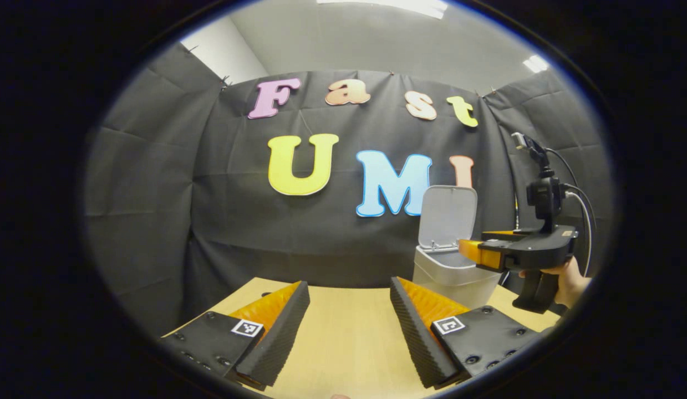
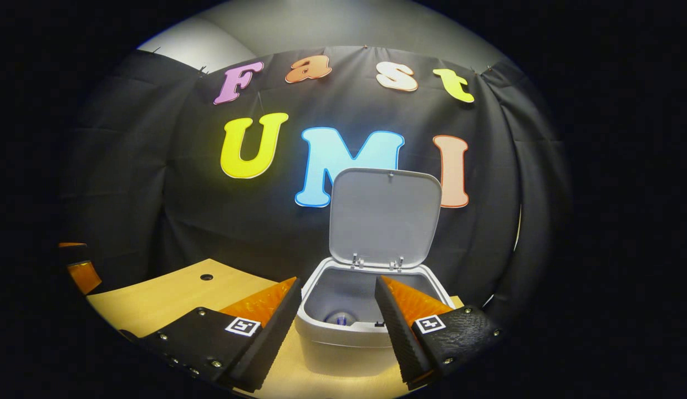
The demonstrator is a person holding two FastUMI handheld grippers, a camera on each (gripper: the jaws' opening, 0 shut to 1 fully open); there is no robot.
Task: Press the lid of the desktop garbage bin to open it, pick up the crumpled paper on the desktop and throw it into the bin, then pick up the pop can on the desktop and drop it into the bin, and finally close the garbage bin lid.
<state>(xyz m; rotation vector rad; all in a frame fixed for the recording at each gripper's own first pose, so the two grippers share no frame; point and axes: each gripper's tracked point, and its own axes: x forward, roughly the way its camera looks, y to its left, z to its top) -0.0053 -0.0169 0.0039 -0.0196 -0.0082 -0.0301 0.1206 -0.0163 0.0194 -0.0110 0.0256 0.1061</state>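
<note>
Bin, in the left gripper view, stands at 3 o'clock on the far edge of the tabletop, its lid tipped up against the booth wall. The left claw is spread wide over bare wood, pinching nothing. The right claw hangs at 3 o'clock, just in front of the bin's mouth, held by a hand; from this side angle I cannot tell how its jaws stand. The risk here, as I judge it: that claw sits close to the raised lid and hinge, so a careless sweep could knock the lid down hard or shove the light bin off the back edge. The bin's right side is hidden behind the claw.

In the right gripper view the bin lies at 6 o'clock, right ahead between the fingers, lid upright at 12 o'clock above it. The right claw is spread and holds nothing. Something small and bluish rests on the bin's floor; it may be the can, but it is too dim to name. Most of the bin's inside is hidden, so whether the paper is in there I cannot say. Closing looks like the step left; pushing too near the hinge could tip the bin rather than shut it.
</note>
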